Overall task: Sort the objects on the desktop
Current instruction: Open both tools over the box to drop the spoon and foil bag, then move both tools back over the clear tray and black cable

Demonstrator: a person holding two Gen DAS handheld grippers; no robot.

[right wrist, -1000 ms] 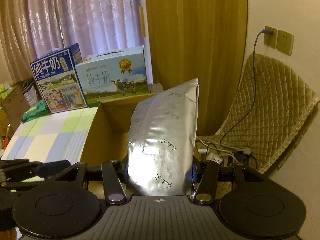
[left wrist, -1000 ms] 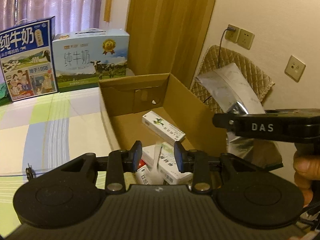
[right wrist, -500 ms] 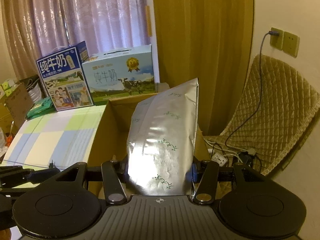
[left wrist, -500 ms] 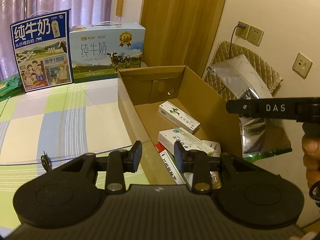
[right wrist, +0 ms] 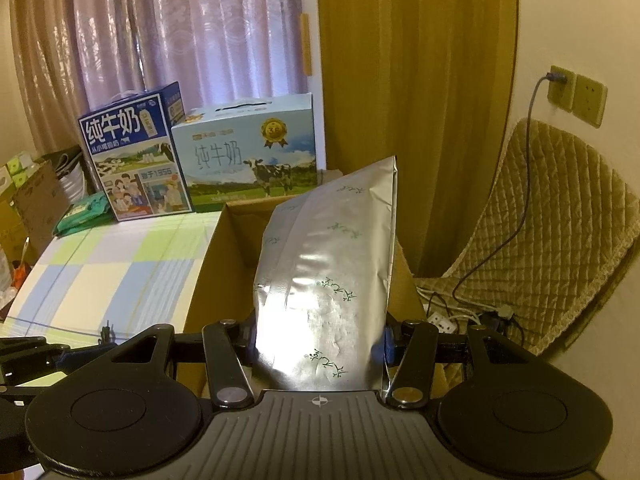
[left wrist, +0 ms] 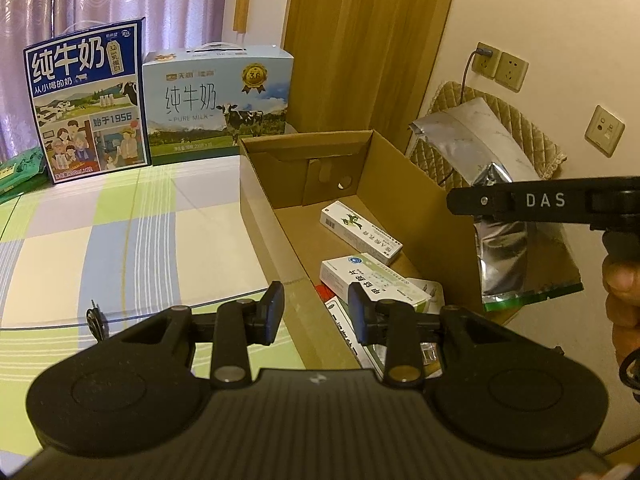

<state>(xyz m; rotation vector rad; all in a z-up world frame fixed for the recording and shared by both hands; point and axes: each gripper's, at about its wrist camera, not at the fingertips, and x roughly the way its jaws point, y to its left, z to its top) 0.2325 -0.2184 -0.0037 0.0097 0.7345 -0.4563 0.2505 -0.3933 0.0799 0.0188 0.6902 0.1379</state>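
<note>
An open cardboard box (left wrist: pixel 404 184) stands at the table's right edge, and several medicine cartons (left wrist: pixel 360 232) lie inside it. My left gripper (left wrist: pixel 315 312) hovers open over the box's near left wall, holding nothing. A silver foil pouch (right wrist: pixel 328 280) with green print is clamped upright in my right gripper (right wrist: pixel 320 344), which is shut on its lower half, near the box (right wrist: pixel 208 276). In the left wrist view that foil pouch (left wrist: pixel 480 148) hangs to the right of the box, outside its right wall, under the right gripper's black finger (left wrist: pixel 540 200).
Two milk gift cartons (left wrist: pixel 216 100) stand at the back of the checked tablecloth (left wrist: pixel 120 232). A small black key (left wrist: pixel 94 320) lies near the table's front. A quilted chair (right wrist: pixel 560 240), cables and a power strip (right wrist: pixel 444 316) sit right of the box. A person's hand (left wrist: pixel 620 280) holds the right gripper.
My left gripper has pulled back and up from inside the box, so more of the table and box shows. The right gripper keeps the pouch, shifted slightly back.
</note>
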